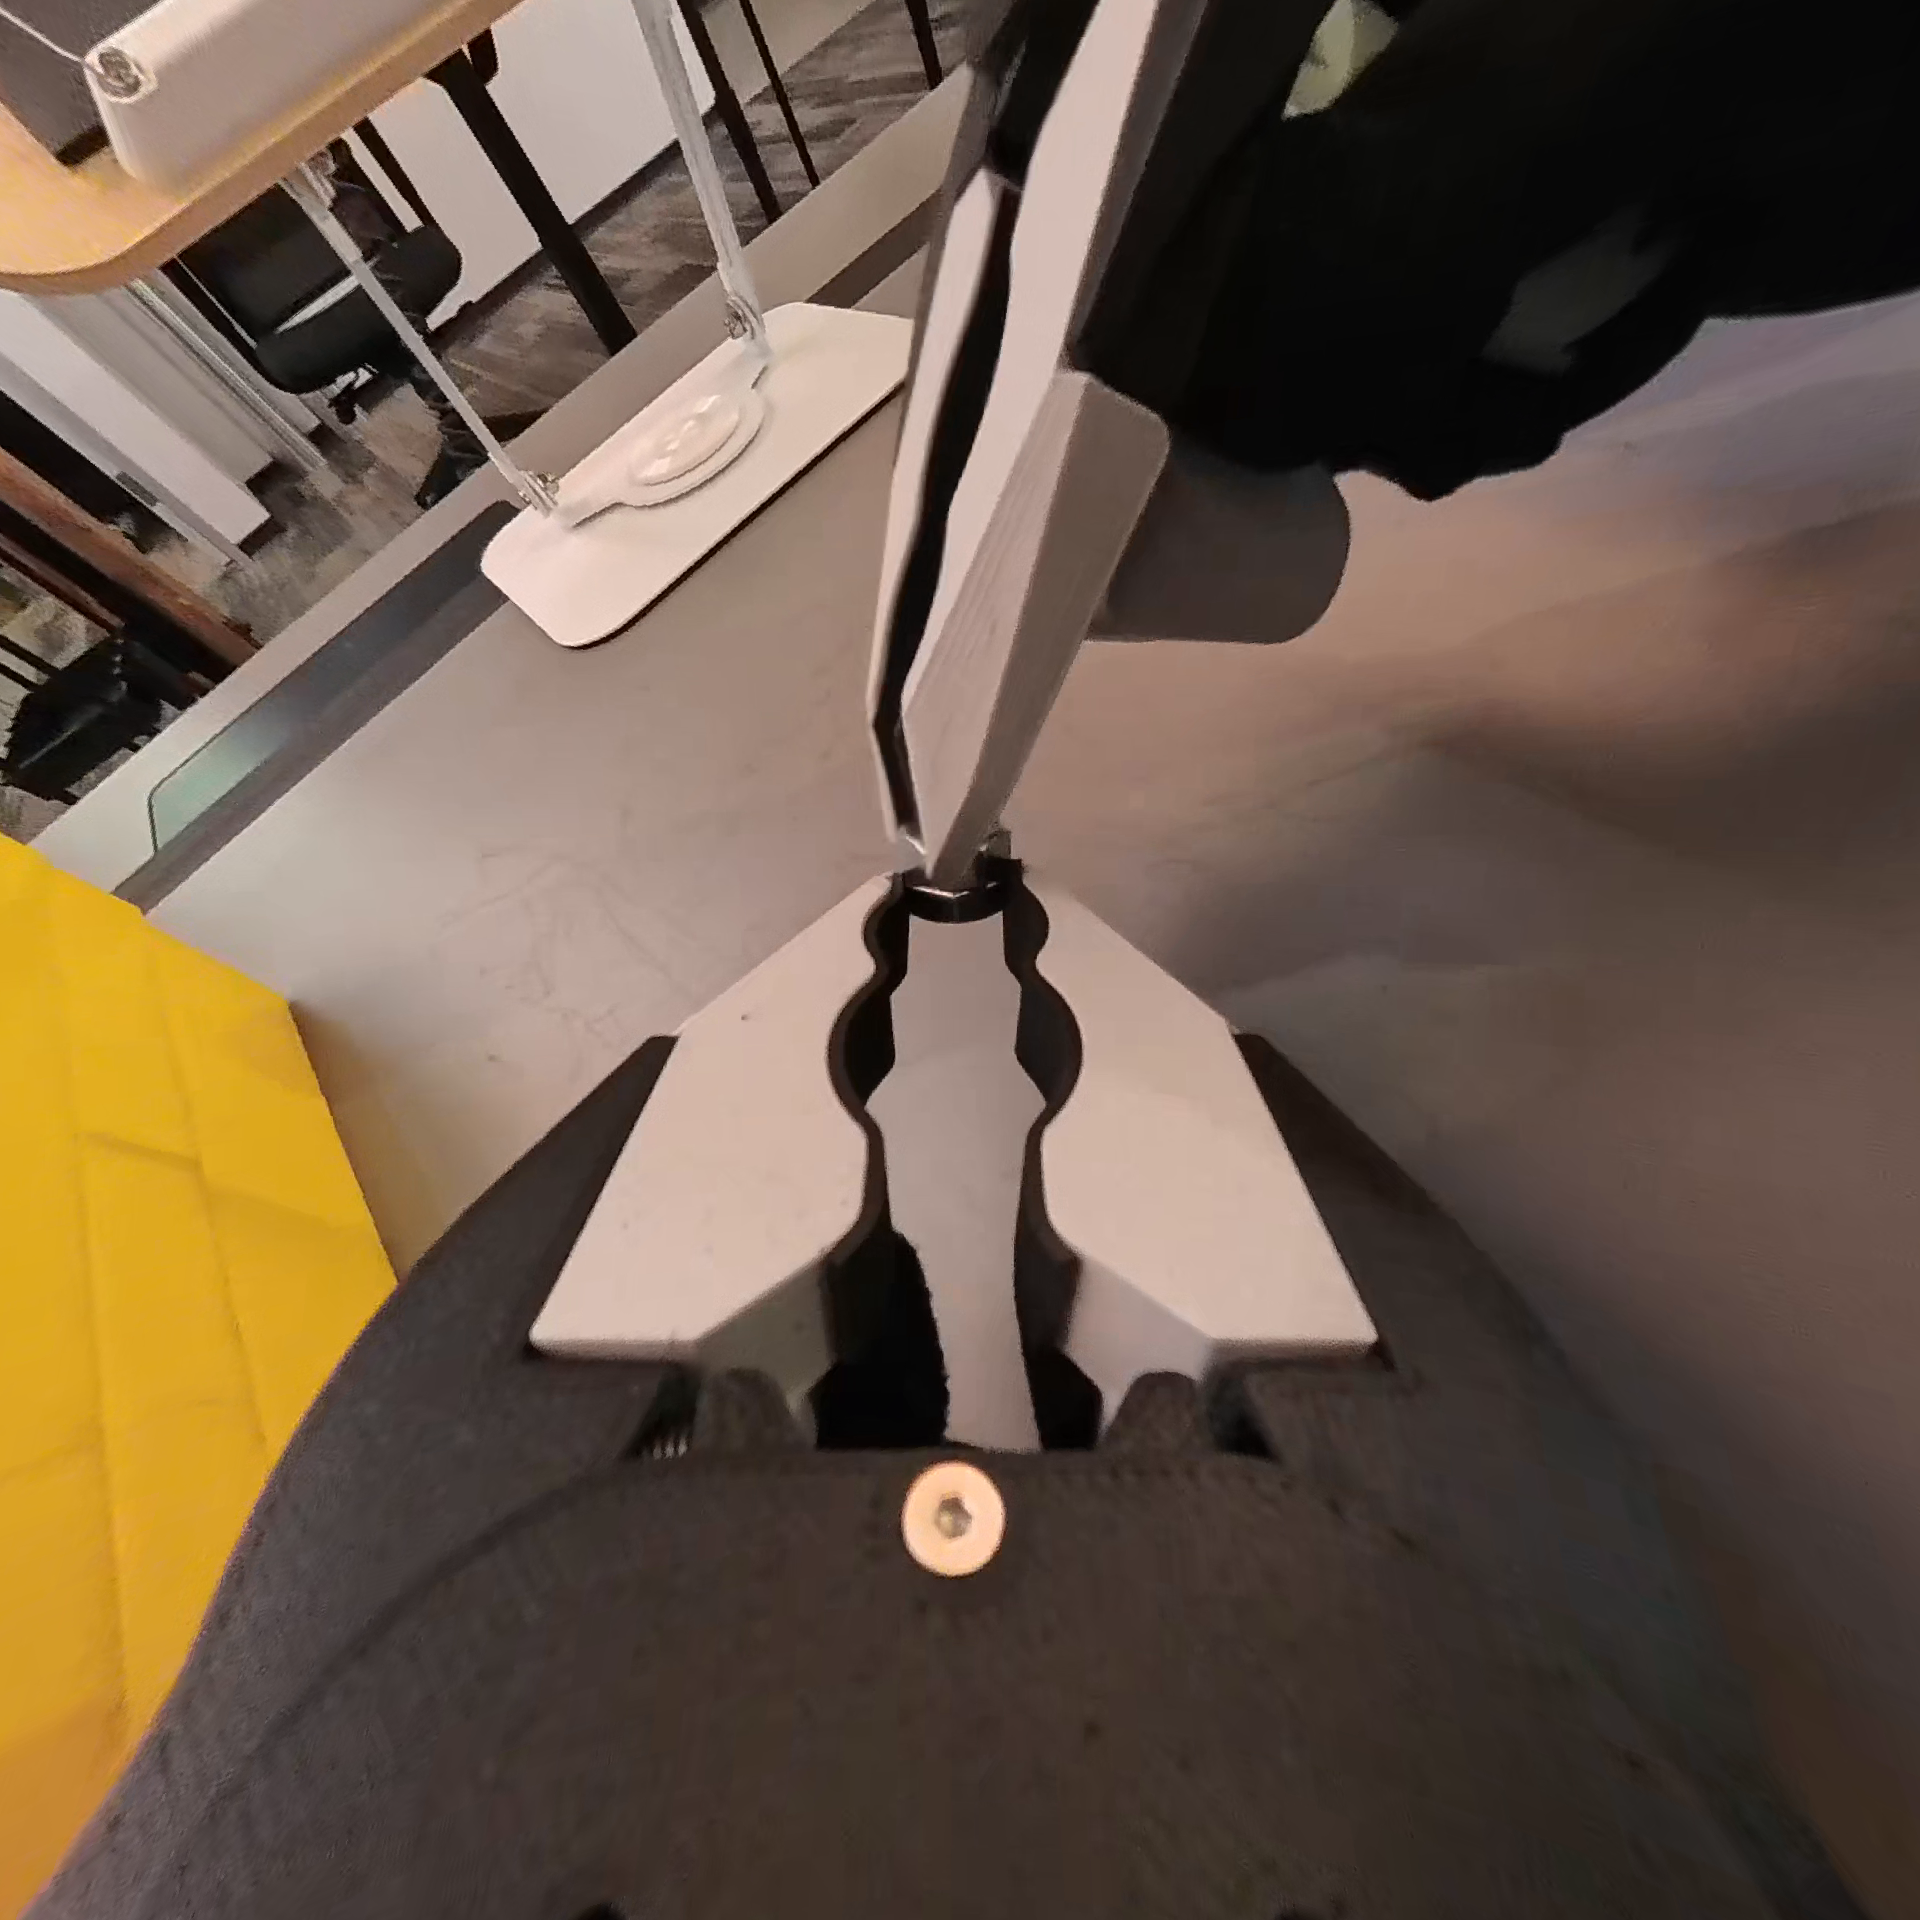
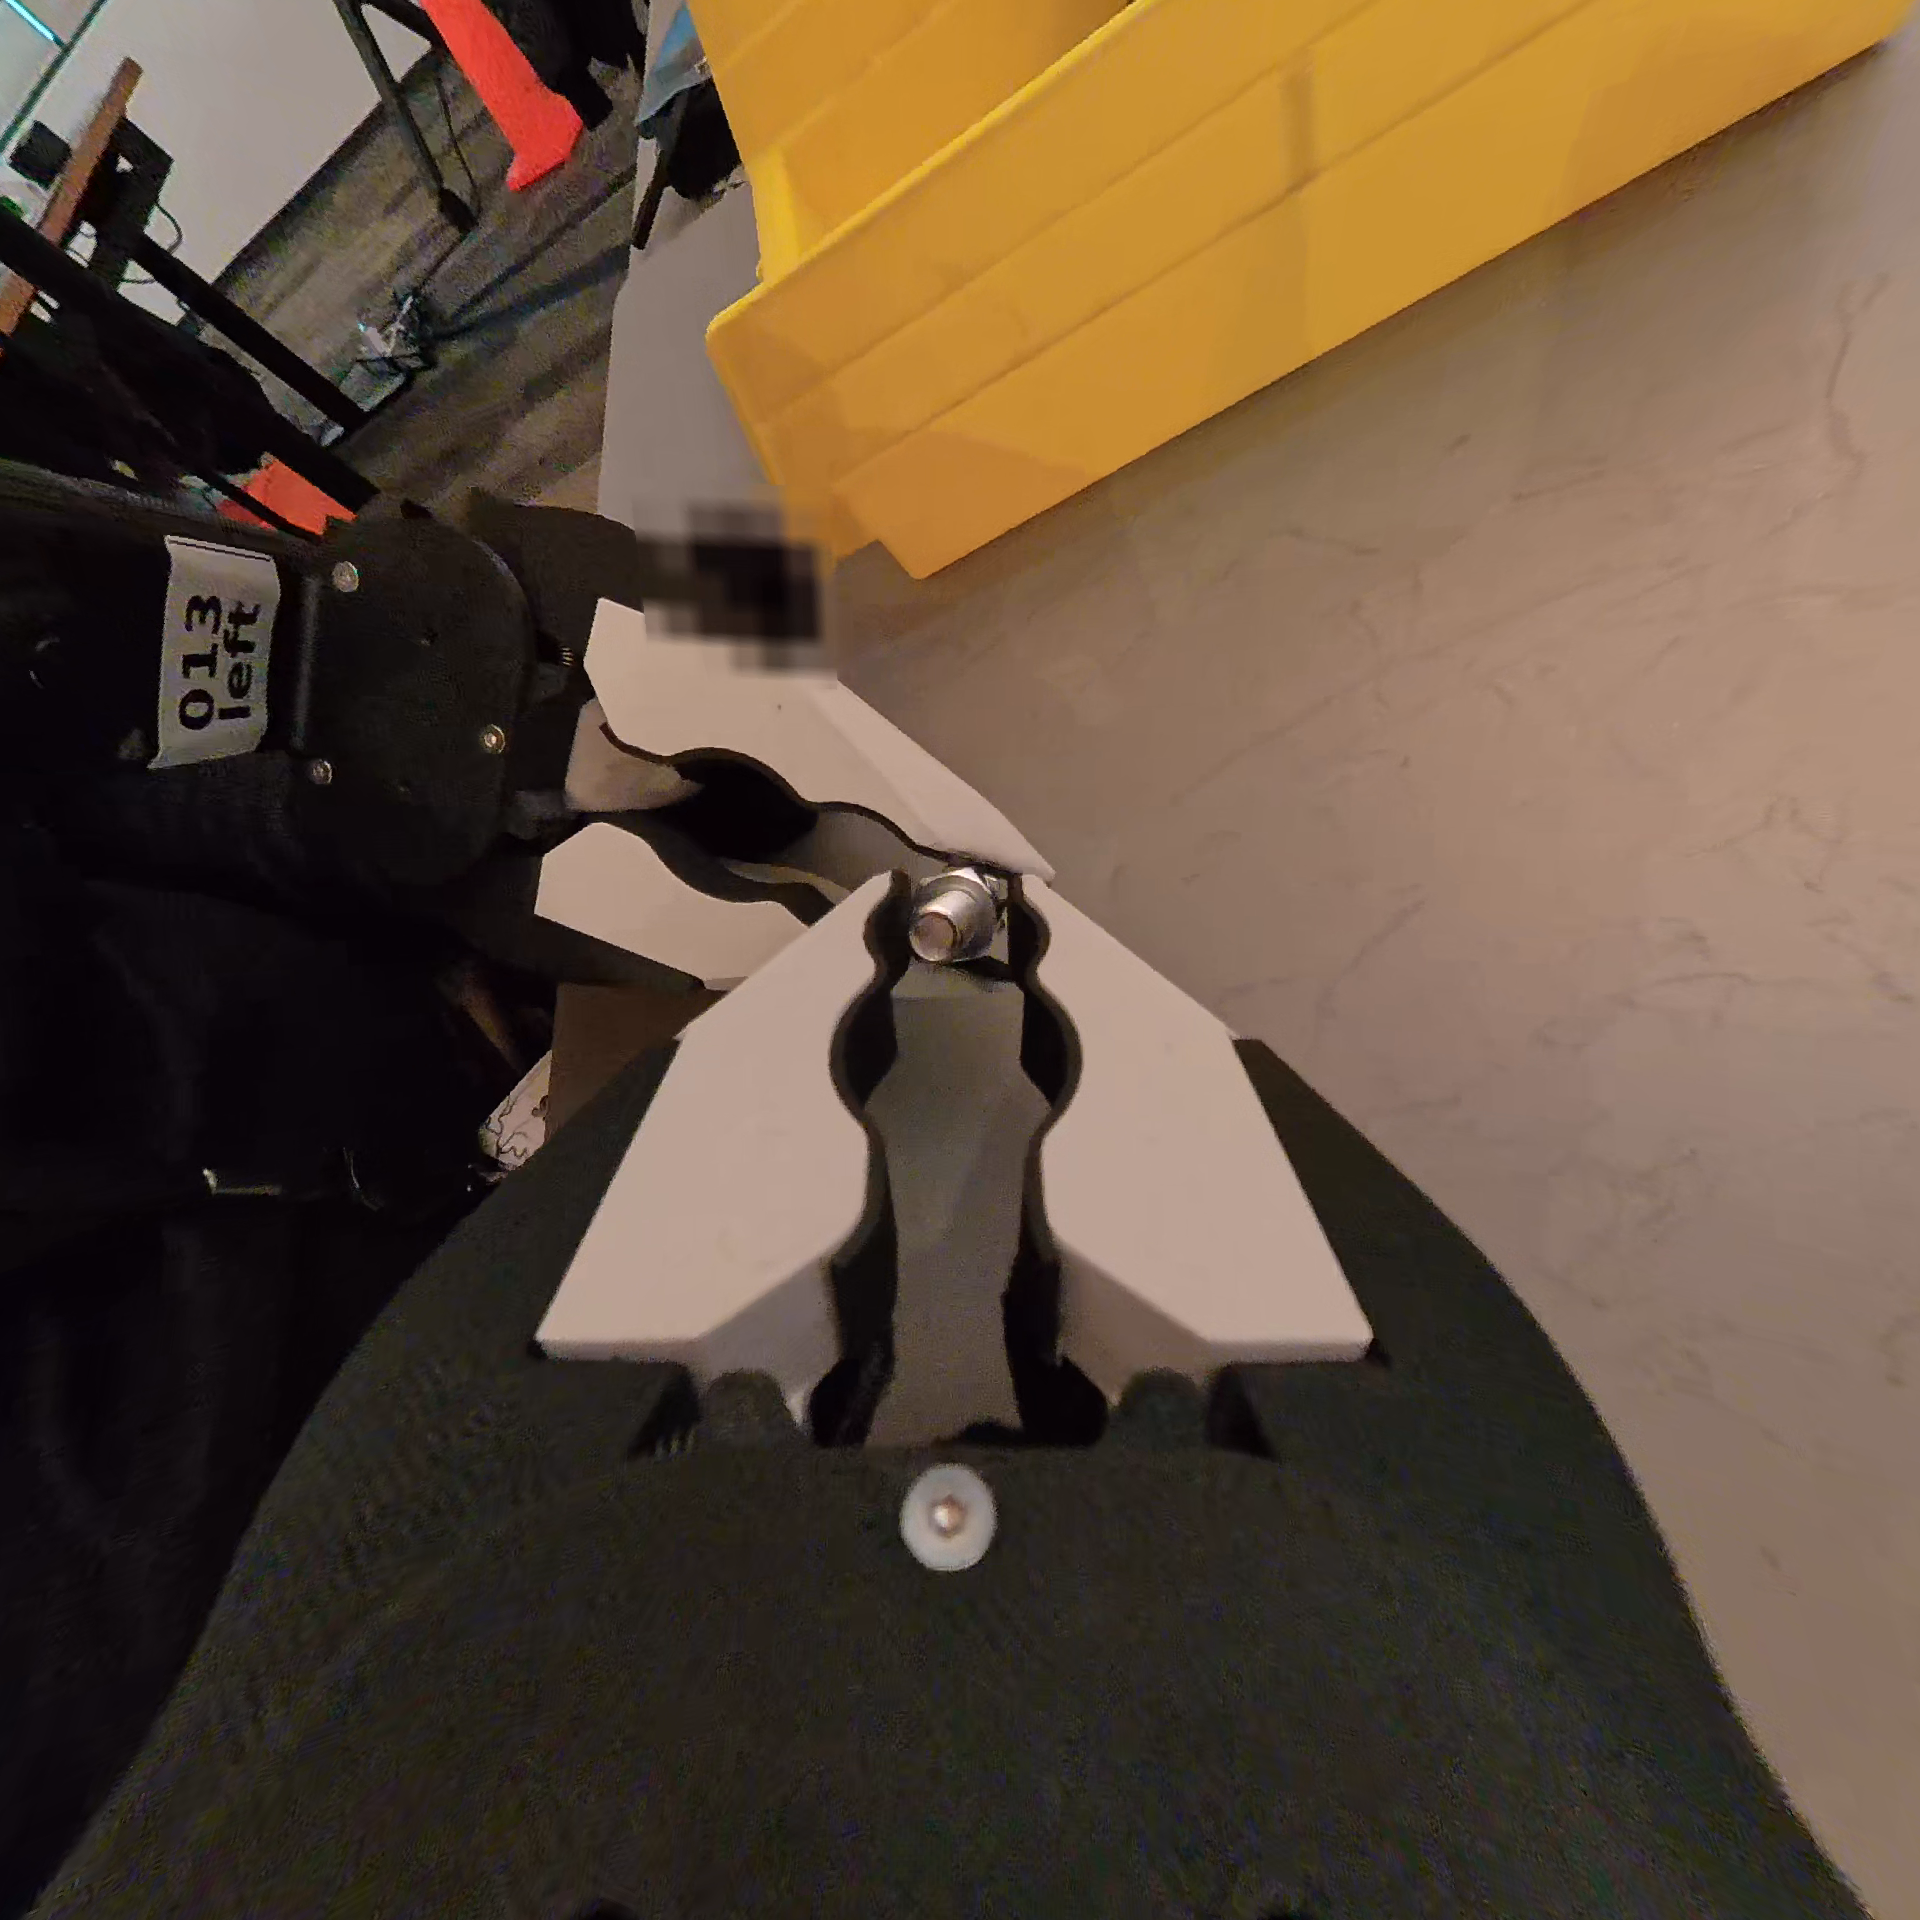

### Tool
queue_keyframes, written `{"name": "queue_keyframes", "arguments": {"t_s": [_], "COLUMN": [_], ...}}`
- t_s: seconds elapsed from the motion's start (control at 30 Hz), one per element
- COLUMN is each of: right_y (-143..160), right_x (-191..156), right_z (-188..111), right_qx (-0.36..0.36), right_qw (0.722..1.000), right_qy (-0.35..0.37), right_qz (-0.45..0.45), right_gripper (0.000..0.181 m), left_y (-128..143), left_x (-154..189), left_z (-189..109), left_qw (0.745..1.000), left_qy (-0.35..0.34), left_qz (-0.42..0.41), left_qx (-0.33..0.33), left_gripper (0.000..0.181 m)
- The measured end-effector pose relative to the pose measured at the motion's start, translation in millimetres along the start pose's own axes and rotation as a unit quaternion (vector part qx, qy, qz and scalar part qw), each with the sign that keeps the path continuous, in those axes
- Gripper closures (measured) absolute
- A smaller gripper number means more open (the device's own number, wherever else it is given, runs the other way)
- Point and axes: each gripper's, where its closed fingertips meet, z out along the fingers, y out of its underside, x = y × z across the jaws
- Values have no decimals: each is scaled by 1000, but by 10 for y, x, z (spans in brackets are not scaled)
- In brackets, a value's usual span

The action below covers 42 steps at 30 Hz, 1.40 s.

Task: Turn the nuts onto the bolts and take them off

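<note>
Nearby, yellow bin (image 2: pixel 1195 291), white stand (image 1: pixel 707 468), grey table (image 2: pixel 1507 831).

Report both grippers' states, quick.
Left gripper: shut on the black nut.
Right gripper: shut on the silver bolt.

Bolt (image 2: pixel 951 920): silver, shiny, your view meets its rounded end; held above the table. Nut (image 1: pixel 958 896): black, hexagonal, threaded on the bolt, flat faces showing at your left fingertips
</note>
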Motion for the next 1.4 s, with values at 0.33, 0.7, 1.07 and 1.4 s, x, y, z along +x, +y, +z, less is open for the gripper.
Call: {"name": "queue_keyframes", "arguments": {"t_s": [0.33, 0.7, 1.07, 1.4], "right_y": [58, -75, -364, -568], "right_x": [28, -1, -293, -343], "right_z": [31, -108, -622, -2594], "right_qx": [1, 87, 122, 200], "right_qw": [1000, 988, 990, 959], "right_qy": [-4, -107, -66, 190], "right_qz": [13, 68, 2, -60], "right_gripper": [164, 165, 165, 164], "left_y": [33, -28, 3, 21], "left_x": [-13, -112, -143, -136], "left_z": [24, -24, -15, -8], "left_qw": [1000, 999, 998, 999], "left_qy": [-14, -13, -2, -2], "left_qz": [15, -29, -54, -51], "left_qx": [-14, 19, 17, 10], "left_gripper": [165, 157, 160, 162]}}
